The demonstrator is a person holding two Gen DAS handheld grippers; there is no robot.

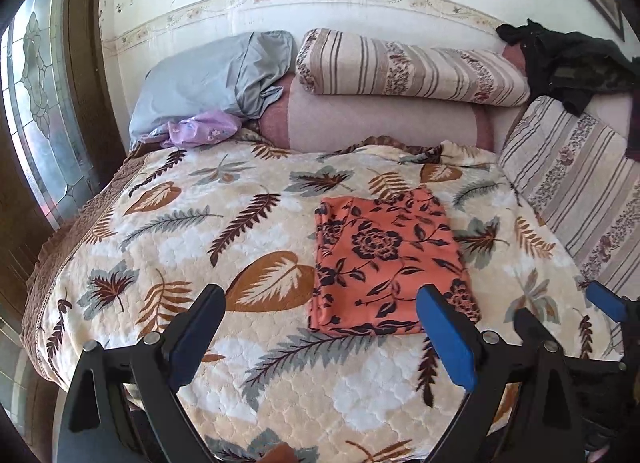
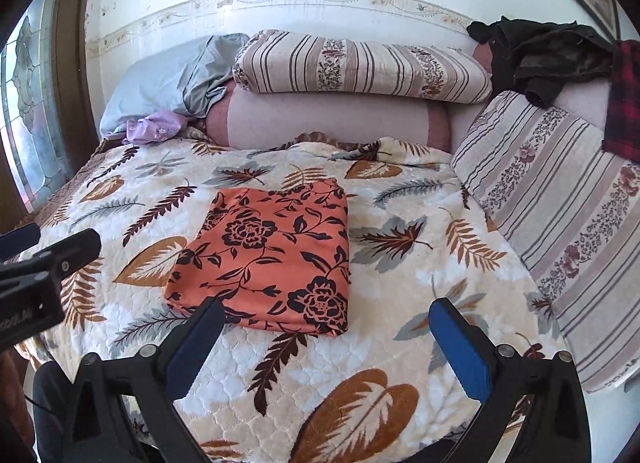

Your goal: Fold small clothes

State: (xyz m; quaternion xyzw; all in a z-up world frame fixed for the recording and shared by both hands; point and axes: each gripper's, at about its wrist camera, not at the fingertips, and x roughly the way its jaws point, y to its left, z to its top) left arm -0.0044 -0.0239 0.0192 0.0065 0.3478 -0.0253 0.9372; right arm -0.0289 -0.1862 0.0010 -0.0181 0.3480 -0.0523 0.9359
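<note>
An orange cloth with a black flower print [image 1: 386,259] [image 2: 272,253] lies folded into a flat rectangle on the leaf-patterned bedspread [image 1: 168,231] [image 2: 400,343]. My left gripper [image 1: 322,299] hangs above the bed just short of the cloth's near edge, jaws wide apart, nothing between them. My right gripper [image 2: 326,313] is likewise raised near the cloth's near edge, open and empty. In the left wrist view the right gripper's fingers [image 1: 606,301] show at the far right. In the right wrist view the left gripper's fingers [image 2: 72,245] show at the left edge.
Stacked striped bedding rolls [image 1: 408,69] [image 2: 360,67] and a grey pillow [image 1: 208,79] line the wall. A lilac garment [image 1: 202,131] lies beside the pillow. Dark clothes [image 1: 572,63] [image 2: 540,51] sit at the back right on a striped cushion [image 2: 552,199]. A window [image 1: 36,103] is at left.
</note>
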